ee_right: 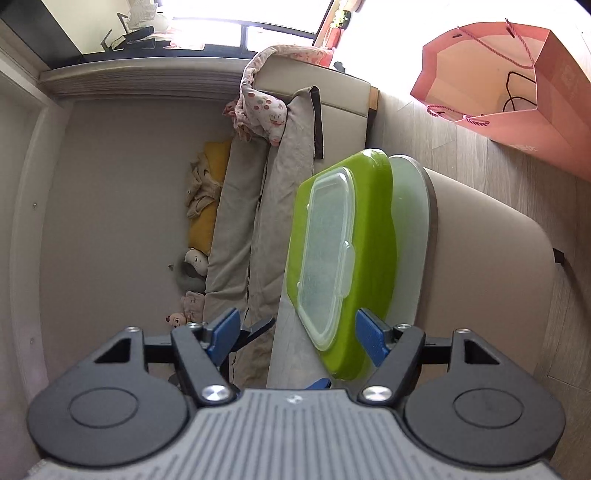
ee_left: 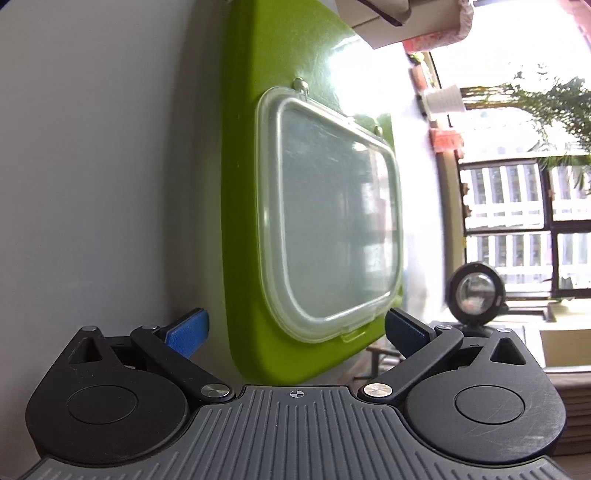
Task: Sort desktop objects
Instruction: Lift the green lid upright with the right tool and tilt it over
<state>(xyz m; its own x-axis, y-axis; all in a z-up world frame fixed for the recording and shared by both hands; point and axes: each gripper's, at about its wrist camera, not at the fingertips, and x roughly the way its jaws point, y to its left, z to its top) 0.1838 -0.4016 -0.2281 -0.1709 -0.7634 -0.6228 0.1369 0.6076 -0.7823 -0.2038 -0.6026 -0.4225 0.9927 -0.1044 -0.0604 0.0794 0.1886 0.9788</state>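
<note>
My left gripper has its blue-padded fingers spread wide, gripping nothing. Ahead of it lies the green tray on the pale grey-white tabletop, the view rolled sideways so the table surface fills the left of the picture. On the tray sits a clear plastic container lid — rectangular with rounded corners, its small tab pointing toward my fingers. Past the far end of the tray a cardboard box overhangs the picture's top edge. Beyond the tray's other side, toward the window, there is a white ribbed cup and a round black lens-like device.

My right gripper is likewise released, its blue pads apart and empty. From here the near corner of the green tray sits between the two fingers, though I cannot tell whether either pad touches it. The clear lid lies flat on the tray. The tray rests on the pale glass tabletop, whose rounded edge shows just beyond it. Well apart from the tray, on the wood floor, stands an open pink paper bag with cord handles. On the tray's other side is a beige sofa with a spotted cloth draped over it.
</note>
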